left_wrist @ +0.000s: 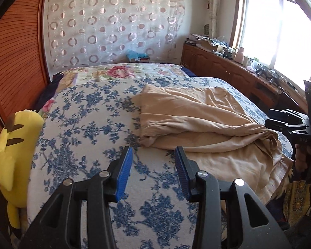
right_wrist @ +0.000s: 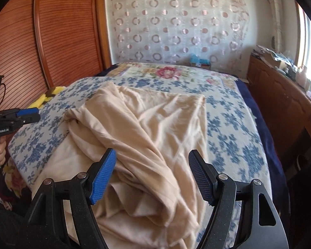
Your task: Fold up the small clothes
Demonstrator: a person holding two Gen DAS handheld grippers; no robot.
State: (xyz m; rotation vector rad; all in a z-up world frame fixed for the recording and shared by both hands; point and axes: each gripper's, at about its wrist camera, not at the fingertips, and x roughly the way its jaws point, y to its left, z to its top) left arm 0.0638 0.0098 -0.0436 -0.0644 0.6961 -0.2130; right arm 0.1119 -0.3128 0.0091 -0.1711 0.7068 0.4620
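A beige garment (left_wrist: 197,114) lies crumpled on the bed's blue-flowered cover (left_wrist: 83,124), partly folded over itself, its near end hanging off the bed's edge. My left gripper (left_wrist: 153,149) hovers open over bare cover just left of the garment's near corner, nothing between its blue pads. In the right wrist view the garment (right_wrist: 145,124) fills the middle. My right gripper (right_wrist: 153,152) stands wide open above its bunched near part, and the pads do not press on the cloth. The left gripper (right_wrist: 29,114) shows at the left edge, held by a hand.
A yellow plush toy (left_wrist: 12,145) leans at the bed's left side against a wooden louvred wardrobe (right_wrist: 51,41). A wooden counter (left_wrist: 228,66) with several small items runs under the window on the right. A cardboard box (left_wrist: 137,58) sits beyond the bed.
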